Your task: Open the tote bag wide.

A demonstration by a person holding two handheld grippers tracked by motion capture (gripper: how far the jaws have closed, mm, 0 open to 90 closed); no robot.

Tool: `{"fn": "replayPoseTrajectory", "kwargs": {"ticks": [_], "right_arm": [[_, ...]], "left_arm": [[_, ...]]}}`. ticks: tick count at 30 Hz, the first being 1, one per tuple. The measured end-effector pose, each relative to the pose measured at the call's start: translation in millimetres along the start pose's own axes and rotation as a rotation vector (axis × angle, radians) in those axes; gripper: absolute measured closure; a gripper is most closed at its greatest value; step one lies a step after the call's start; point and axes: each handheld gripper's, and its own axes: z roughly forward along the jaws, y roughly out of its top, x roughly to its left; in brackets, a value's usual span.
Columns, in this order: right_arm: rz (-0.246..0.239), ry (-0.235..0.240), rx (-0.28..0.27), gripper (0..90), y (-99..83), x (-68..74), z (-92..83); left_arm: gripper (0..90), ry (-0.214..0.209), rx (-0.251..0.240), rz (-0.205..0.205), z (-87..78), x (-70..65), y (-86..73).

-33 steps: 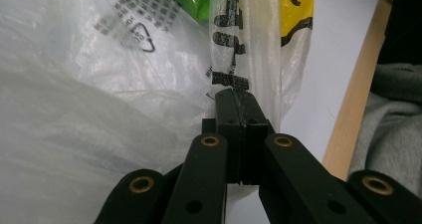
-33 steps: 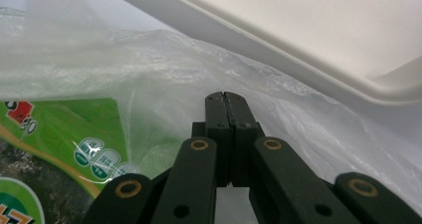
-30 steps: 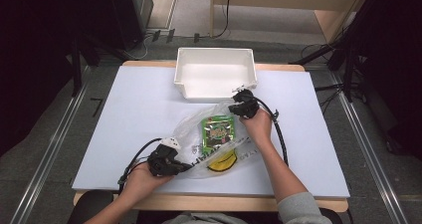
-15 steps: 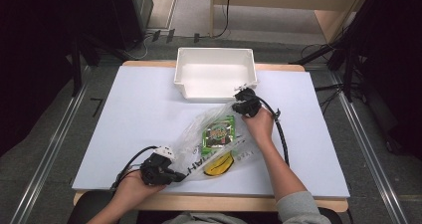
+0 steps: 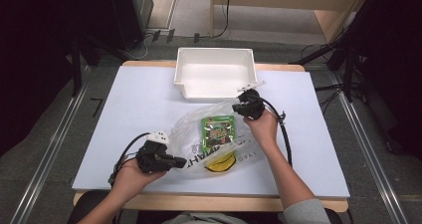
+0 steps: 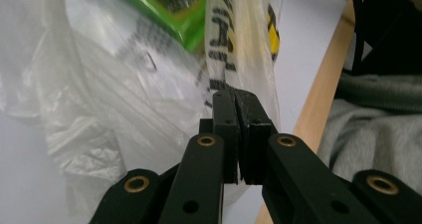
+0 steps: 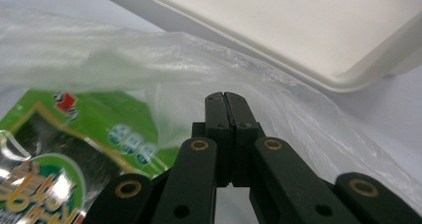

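Two grippers pinch a clear bag [image 5: 209, 139] on the bench [image 5: 124, 109].
The bag holds a green packet [image 5: 218, 128] and a yellow item [image 5: 220, 163]; the white tray [image 5: 215, 77] behind it is bare. Left gripper [image 5: 180, 161] and right gripper [image 5: 238, 108] each have their fingers closed on bag film. Since a second ago the left end has lifted and the bag has stretched.

Clear crinkled plastic bag [image 5: 199, 134]: we see bold black capital letters, cut off, not readable as a word.
Green square snack packet [image 5: 218, 128]: we cannot read its print.
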Motion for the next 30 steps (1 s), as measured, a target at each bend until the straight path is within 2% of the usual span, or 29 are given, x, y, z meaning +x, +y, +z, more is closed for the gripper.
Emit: {"fn": "replayPoseTrajectory", "kwargs": {"ticks": [3, 4, 7, 8, 11, 12, 15, 17, 19, 20, 21, 22, 24, 26, 27, 30], "right_arm": [[-0.004, 0.011, -0.007, 90.0, -3.1, 1.4, -6.5], [-0.008, 0.021, -0.026, 90.0, -6.9, 2.0, -13.4], [-0.003, 0.044, -0.041, 90.0, -11.9, 3.0, -22.7], [-0.002, 0.050, -0.044, 90.0, -13.5, 4.4, -26.0], [-0.008, 0.054, -0.047, 90.0, -15.5, 6.5, -30.3], [-0.018, 0.064, -0.052, 90.0, -17.6, 8.7, -33.9], [-0.025, 0.073, -0.053, 90.0, -21.0, 13.1, -38.0], [-0.046, 0.076, -0.047, 90.0, -24.0, 16.1, -40.7], [-0.047, 0.077, -0.046, 90.0, -25.7, 17.5, -41.9], [-0.049, 0.085, -0.043, 90.0, -28.8, 19.2, -43.4], [-0.049, 0.085, -0.043, 90.0, -28.8, 19.2, -43.4], [-0.053, 0.091, -0.040, 90.0, -31.9, 20.1, -44.4], [-0.052, 0.093, -0.035, 90.0, -34.9, 20.6, -45.6], [-0.052, 0.094, -0.032, 90.0, -37.2, 21.2, -47.4], [-0.052, 0.094, -0.032, 90.0, -37.2, 21.2, -47.4], [-0.056, 0.096, -0.040, 90.0, -40.6, 22.0, -51.0]], "left_arm": [[90.0, 0.002, -0.014, 0.003, -4.7, -0.2, 6.8], [90.0, -0.009, -0.032, 0.013, -11.9, -1.5, 14.5], [89.7, -0.002, -0.037, 0.024, -18.1, -3.1, 20.4], [89.8, -0.003, -0.050, 0.028, -23.5, -4.3, 27.3], [90.0, 0.008, -0.050, 0.043, -25.3, -3.1, 35.7], [90.0, 0.011, -0.045, 0.045, -24.4, 2.9, 45.7], [90.0, 0.010, -0.045, 0.051, -23.8, 8.6, 59.1], [90.0, 0.002, -0.048, 0.051, -24.6, 15.7, 71.9], [90.0, 0.007, -0.051, 0.052, -24.6, 18.5, 77.6], [90.0, 0.010, -0.043, 0.059, -23.5, 23.6, 87.7], [90.0, 0.010, -0.043, 0.059, -23.5, 23.6, 87.7], [90.0, 0.011, -0.040, 0.059, -21.0, 29.0, 99.2], [90.0, 0.022, -0.042, 0.065, -17.2, 31.8, 112.0], [90.0, 0.036, -0.040, 0.076, -11.7, 33.4, 122.8], [90.0, 0.036, -0.040, 0.076, -11.7, 33.4, 122.8], [90.0, 0.038, -0.031, 0.082, 1.4, 38.1, 139.5]]}}
